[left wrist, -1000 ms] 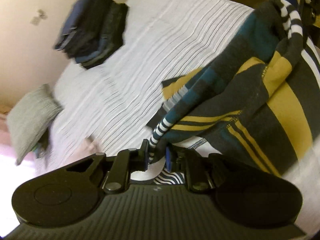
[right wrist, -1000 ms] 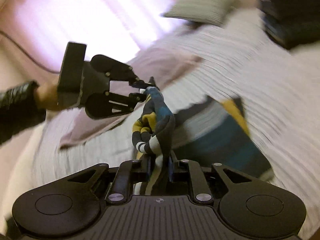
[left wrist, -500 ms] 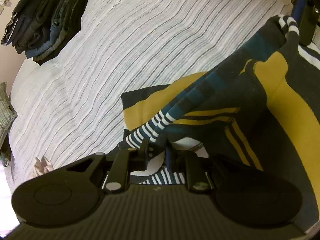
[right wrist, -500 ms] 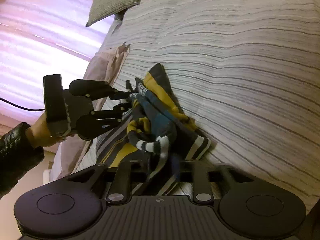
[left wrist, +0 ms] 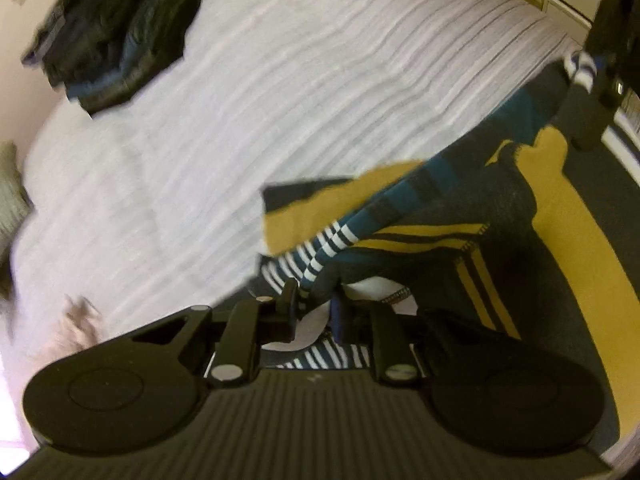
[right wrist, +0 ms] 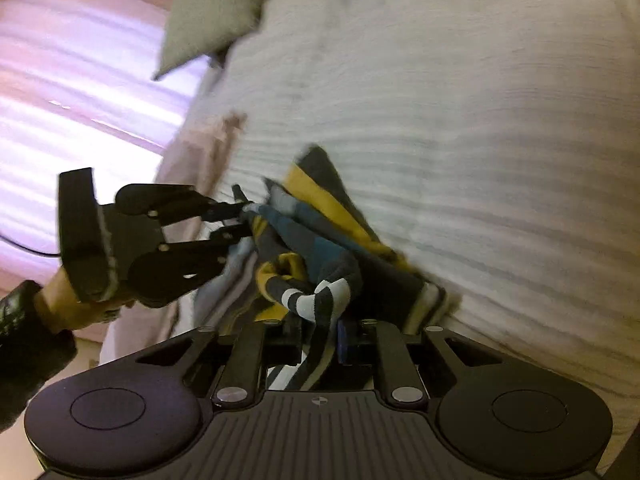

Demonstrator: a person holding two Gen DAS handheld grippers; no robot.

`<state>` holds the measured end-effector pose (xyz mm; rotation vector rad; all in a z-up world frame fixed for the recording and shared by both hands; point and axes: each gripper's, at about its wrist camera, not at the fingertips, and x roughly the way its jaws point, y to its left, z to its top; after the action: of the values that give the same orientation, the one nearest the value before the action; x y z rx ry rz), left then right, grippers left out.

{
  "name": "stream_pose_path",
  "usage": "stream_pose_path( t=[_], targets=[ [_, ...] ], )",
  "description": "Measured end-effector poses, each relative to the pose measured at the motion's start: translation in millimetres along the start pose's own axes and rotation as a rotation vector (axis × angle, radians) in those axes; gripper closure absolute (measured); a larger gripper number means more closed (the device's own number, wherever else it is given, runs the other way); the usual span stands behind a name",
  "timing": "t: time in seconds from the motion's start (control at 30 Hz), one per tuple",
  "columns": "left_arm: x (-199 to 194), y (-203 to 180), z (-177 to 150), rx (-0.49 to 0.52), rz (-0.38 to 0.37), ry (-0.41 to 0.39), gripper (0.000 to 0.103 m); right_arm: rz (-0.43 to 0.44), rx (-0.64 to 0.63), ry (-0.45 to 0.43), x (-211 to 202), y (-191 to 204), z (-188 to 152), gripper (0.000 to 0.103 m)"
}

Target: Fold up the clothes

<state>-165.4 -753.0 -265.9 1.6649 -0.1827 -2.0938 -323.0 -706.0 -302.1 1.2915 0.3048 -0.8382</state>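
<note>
1. Left wrist view: the left gripper [left wrist: 314, 304] has its jaws pinched tight on the black-and-white striped cuff of the dark knit garment with mustard, teal and white stripes [left wrist: 460, 216]. Same hold as half a second ago.
2. The garment stretches up to the right, where the right gripper [left wrist: 596, 80] grips its far end. That stretch looks much as before, with the lower part draped over the white bed cover with thin grey stripes [left wrist: 320, 92].
3. The view has swung and gone blurry. The stack of folded dark blue and black clothes [left wrist: 116, 28] now sits further into frame at top left, well apart from the garment, and a grey pillow [left wrist: 10, 208] edge shows at the left.
4. Right wrist view: the right gripper [right wrist: 319, 332] has its jaws closed on a bunched striped fold of the same garment [right wrist: 320, 248], and the grip has not let go.
5. Across the frame the left gripper [right wrist: 242, 220], held by a hand [right wrist: 68, 304] in a black sleeve [right wrist: 24, 344], is clamped on the other end. It sits about where it was.
6. The garment lies bunched between the two grippers with its mustard and dark edge spread on the bed cover [right wrist: 460, 140]. The cover's stripes, sharp a moment ago, are now smeared by motion.
7. The grey pillow [right wrist: 212, 12] is at the top, near the pink-lit curtain [right wrist: 60, 92]; a pale pink sheet [right wrist: 196, 152] edges the bed.
</note>
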Motion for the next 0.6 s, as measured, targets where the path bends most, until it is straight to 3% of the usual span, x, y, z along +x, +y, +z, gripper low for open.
stream_pose_path(
  t=[0.1,0.23,0.27,0.3,0.37,0.43,0.5,0.6],
  targets=[
    [-2,7,9,-0.022,-0.009,-0.042,0.089,-0.024,0.000,-0.009,-5,-5,0,0.089],
    [27,-2,14,0.024,-0.038,0.002,0.084,-0.082,0.020,0.003,-3,-17,0,0.089],
    [29,-4,15,0.035,-0.027,0.000,0.082,-0.097,0.006,0.000,-6,-16,1,0.082],
    [27,-2,13,0.022,-0.014,-0.001,0.076,-0.112,-0.008,-0.003,-9,-16,2,0.063],
    [19,7,5,-0.046,0.012,0.000,0.069,-0.141,-0.035,-0.010,-14,-14,3,0.048],
    [8,17,-7,-0.114,0.038,0.005,0.068,-0.171,-0.065,-0.016,-20,-12,5,0.048],
    [-5,27,-21,-0.183,0.063,0.013,0.068,-0.213,-0.212,-0.056,-32,11,3,0.048],
    [-15,34,-33,-0.325,0.031,-0.004,0.070,-0.156,-0.361,-0.078,-40,42,-2,0.048]
  ],
)
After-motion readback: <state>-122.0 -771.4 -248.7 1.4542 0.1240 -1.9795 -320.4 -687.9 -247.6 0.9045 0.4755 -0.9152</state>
